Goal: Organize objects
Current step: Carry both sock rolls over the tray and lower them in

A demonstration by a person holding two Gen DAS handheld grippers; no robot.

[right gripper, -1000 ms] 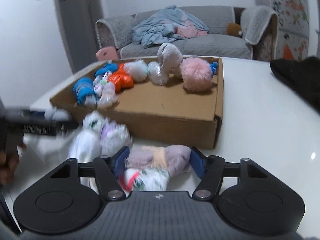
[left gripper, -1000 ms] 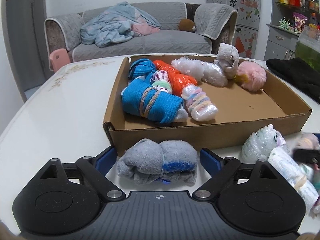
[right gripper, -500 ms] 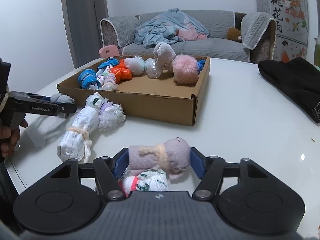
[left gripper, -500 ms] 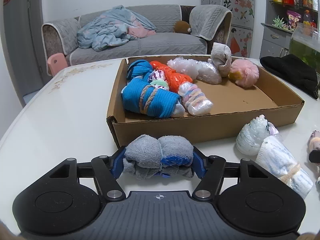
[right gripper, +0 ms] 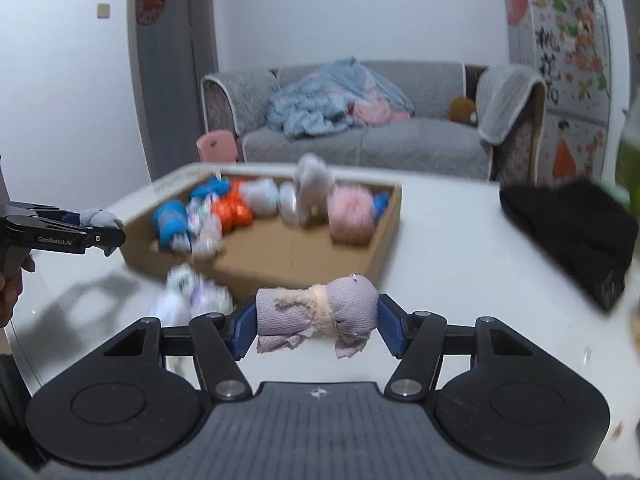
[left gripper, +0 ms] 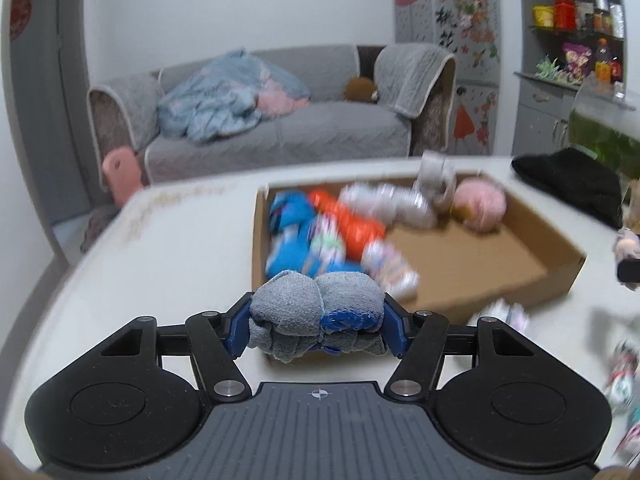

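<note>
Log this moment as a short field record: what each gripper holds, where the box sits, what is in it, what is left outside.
left gripper: shut on grey-and-blue sock roll, lifted
right gripper: shut on lilac sock roll, lifted
cardboard box: open-topped, on white table
box contents: rolled sock bundles including a pink fluffy bundle, along far and left sides
outside box: white sock bundles by the front wall; black garment

my left gripper [left gripper: 316, 322] pinches a grey-and-blue sock roll [left gripper: 316, 312]; my right gripper [right gripper: 317, 320] a lilac roll [right gripper: 318, 312], cream-banded.
</note>
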